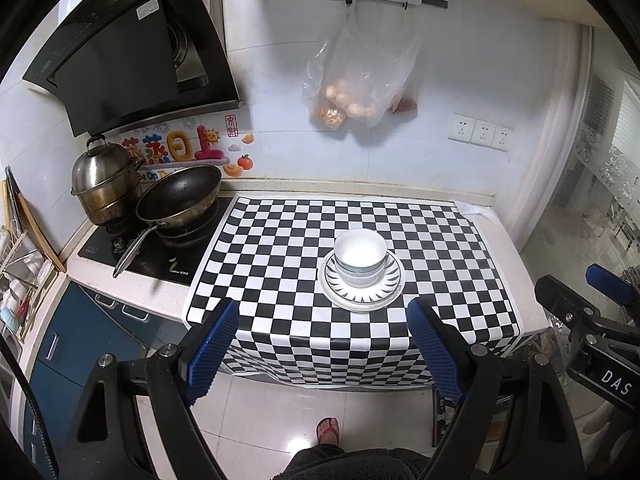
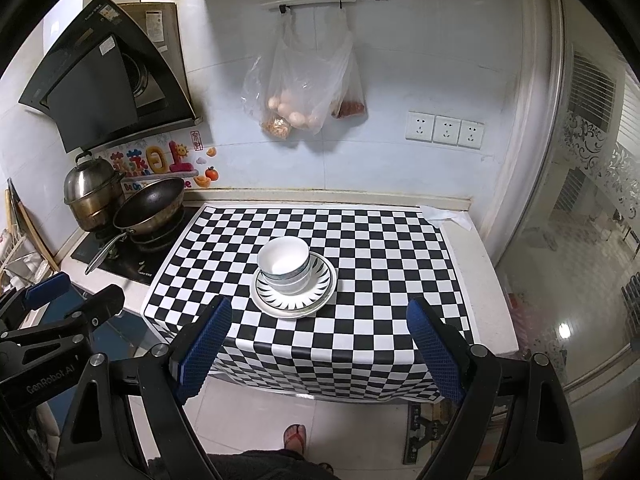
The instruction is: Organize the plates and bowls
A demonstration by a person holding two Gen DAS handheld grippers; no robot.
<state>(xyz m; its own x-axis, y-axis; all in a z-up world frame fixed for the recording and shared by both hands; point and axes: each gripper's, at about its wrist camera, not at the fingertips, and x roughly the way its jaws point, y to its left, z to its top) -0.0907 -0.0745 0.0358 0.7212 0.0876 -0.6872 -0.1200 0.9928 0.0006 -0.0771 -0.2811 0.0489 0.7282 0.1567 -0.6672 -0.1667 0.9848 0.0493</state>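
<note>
While our left gripper (image 1: 322,322) and right gripper (image 2: 320,320) hang wide apart and empty, we see the bowls (image 2: 285,264) stacked on plates (image 2: 320,294) mid-cloth (image 2: 380,248), untouched.

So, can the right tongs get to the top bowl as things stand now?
Probably yes. The right tongs stand open and empty, short of the counter, and nothing lies between them and the top bowl on the stacked plates.

Home kitchen: range hood (image 1: 132,56) over hob (image 1: 160,248) with frying pan (image 1: 180,196) and steamer pot (image 1: 104,180); tiled wall, wall sockets (image 1: 480,133), hanging grocery bags (image 1: 360,80).
</note>
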